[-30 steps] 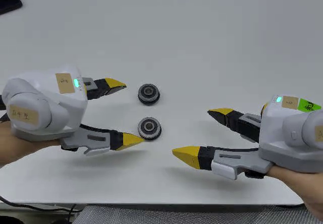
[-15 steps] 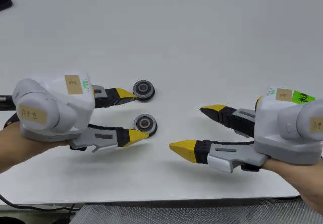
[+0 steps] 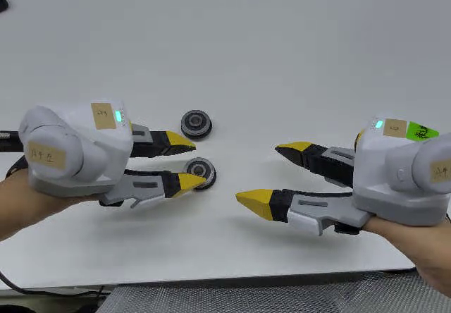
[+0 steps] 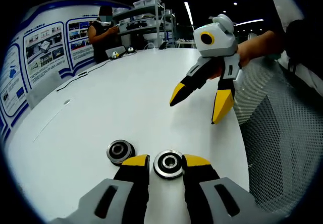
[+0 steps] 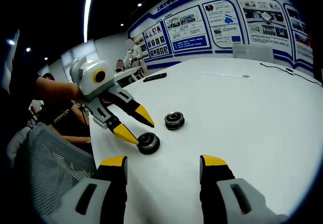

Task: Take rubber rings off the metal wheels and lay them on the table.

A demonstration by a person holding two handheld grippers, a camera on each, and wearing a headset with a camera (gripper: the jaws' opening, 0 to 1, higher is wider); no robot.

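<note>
In the head view, two metal wheels lay flat on the white surface (image 3: 296, 59), the far wheel (image 3: 196, 123) just beyond the near wheel (image 3: 200, 170), and we judged that the dark rubber rings (image 3: 184, 124) were on both, so no ring had been laid down. The left tongs (image 3: 195, 161) reached in from the left with one jaw on each side of the near wheel, a placement we read as the approach to a grip on it. The right tongs (image 3: 259, 172) hovered well apart from both wheels with jaws spread wide and nothing between them, presumably held ready to pull the ring once the wheel was secured. In the left gripper view, the near wheel (image 4: 168, 164) sat between the yellow tips of the left tongs (image 4: 167, 161), which stood narrowly apart. We could not tell whether they touched it. The far wheel (image 4: 120, 152) lay just outside one jaw, and the right tongs (image 4: 194, 111) pointed back toward us, agape. In the right gripper view, the right tongs (image 5: 163, 161) framed bare surface. Ahead, the left tongs (image 5: 141, 131) angled down at the near wheel (image 5: 149, 143), and the far wheel (image 5: 174, 120) lay untouched.
</note>
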